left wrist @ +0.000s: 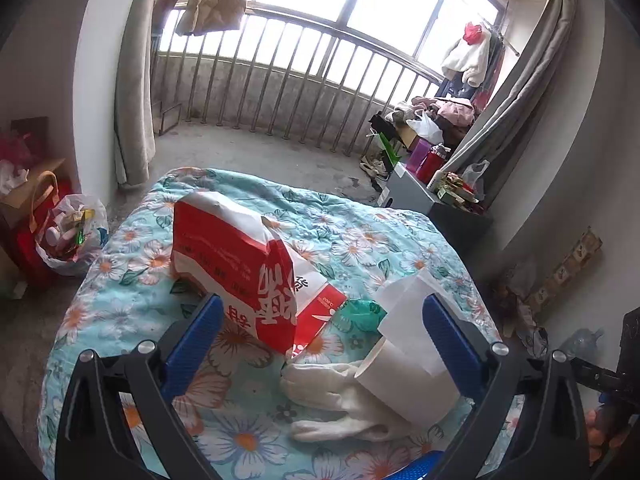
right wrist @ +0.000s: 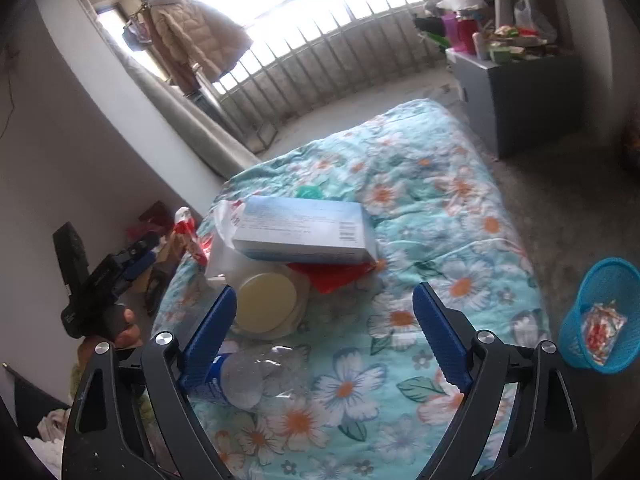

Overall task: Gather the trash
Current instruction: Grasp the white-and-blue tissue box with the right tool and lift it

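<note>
While both grippers hung over the floral turquoise quilt (left wrist: 132, 292), neither held anything. Left gripper (left wrist: 324, 320): blue fingers (left wrist: 192, 344) wide apart, nothing pressed between them. Nearest in its view lay a pair of white gloves (left wrist: 332, 396), with a white paper roll (left wrist: 408, 380) resting on them just beside the right-hand finger. Next out, a crumpled green plastic scrap (left wrist: 362, 314), then a red-and-white paper bag (left wrist: 240, 256) standing tilted between the fingers' line of sight. Right gripper (right wrist: 324, 328): jaws spread too, empty. Nearest its left-hand finger lay a crushed clear plastic bottle (right wrist: 248, 376), partly behind that finger. Farther out, a round cream lid (right wrist: 266, 300), a red wrapper (right wrist: 336, 278), and a pale blue cardboard box (right wrist: 304, 228) lying across them. Blue mesh bin (right wrist: 600, 312) stood on the floor off the quilt's right edge, with wrappers inside. Far back: grey cabinet (right wrist: 516, 96), barred window (left wrist: 304, 68).
</note>
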The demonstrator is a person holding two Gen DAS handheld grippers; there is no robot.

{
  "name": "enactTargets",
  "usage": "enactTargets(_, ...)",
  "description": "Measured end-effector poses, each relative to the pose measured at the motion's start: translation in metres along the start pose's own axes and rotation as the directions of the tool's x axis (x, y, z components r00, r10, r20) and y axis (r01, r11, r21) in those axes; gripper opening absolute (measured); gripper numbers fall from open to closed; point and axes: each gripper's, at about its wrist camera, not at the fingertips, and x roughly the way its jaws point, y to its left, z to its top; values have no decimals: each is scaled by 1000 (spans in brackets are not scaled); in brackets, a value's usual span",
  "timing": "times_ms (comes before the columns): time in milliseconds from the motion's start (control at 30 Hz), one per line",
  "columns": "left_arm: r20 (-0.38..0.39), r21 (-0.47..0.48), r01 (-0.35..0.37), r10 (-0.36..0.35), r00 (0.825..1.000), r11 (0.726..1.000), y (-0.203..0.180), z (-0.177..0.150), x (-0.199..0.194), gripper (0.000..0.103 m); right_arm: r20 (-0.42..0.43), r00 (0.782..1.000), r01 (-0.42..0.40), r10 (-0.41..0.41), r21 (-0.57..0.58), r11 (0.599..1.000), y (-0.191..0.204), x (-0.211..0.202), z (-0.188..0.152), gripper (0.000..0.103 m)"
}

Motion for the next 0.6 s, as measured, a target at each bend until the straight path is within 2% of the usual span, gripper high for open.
enactTargets(33,-4,0,5,-5,1000,1000,-1,-2,1,97,-7,1000,-22,22,-8,1000,3,3,1,82)
enactTargets(167,-18,19,106,-105,994,994,-12,-12,-6,94,-28,997,-76,76,-2,997,6,20,8,78)
enactTargets(333,-44,42,273,-271,961,961,-34,-15,-17,92,-41,995,-93,96,64,994,-6,30,8,74)
enactTargets(433,-77,53,299,-295,953,953,-45,-14,-13,88,-51,993,-102,108,102,990,-16,33,10,72)
enactTargets(600,-88,65,283,-277,957,957,-50,-12,-7,80,-93,974,-182,208,231,956,-36,47,22,70)
